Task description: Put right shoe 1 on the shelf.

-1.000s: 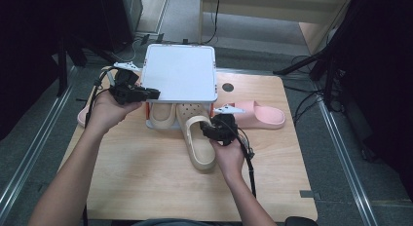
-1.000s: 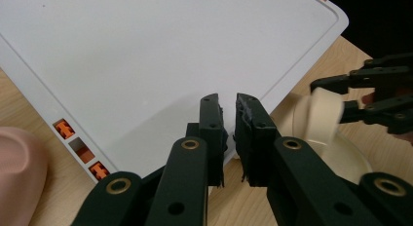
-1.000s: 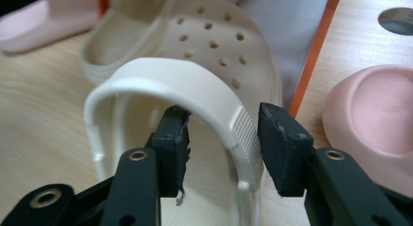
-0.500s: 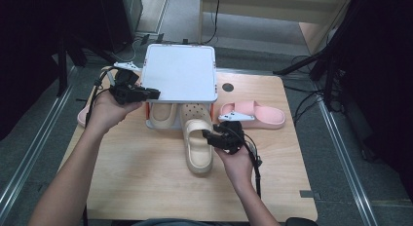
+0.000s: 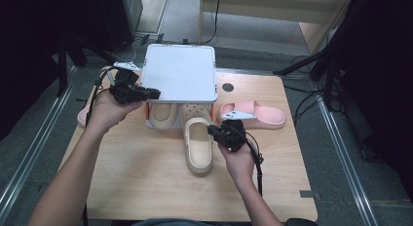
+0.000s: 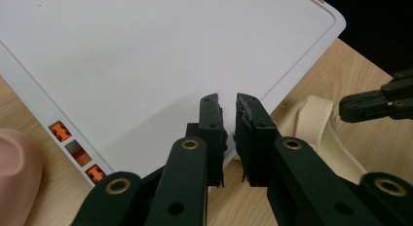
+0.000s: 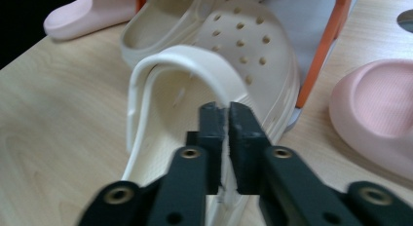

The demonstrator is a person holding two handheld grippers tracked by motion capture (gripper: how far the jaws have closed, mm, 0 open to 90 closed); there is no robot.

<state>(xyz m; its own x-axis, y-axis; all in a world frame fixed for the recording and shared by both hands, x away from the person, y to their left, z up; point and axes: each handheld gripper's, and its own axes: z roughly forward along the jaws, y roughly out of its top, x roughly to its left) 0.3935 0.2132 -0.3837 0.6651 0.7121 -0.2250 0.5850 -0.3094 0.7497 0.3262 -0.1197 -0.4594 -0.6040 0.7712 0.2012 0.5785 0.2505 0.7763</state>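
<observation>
Jaws of right gripper (image 7: 224,109) clamp the cream clog's (image 5: 197,145) heel strap; left gripper (image 6: 229,106) pinches white rack's (image 5: 181,72) edge.

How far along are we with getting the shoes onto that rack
One beige clog already sits under the white rack. The right gripper is clamped on the strap of the second beige clog, whose toe is only partly under the shelf. The left gripper hovers over the rack. Two pink slides lie outside, untouched.
</observation>
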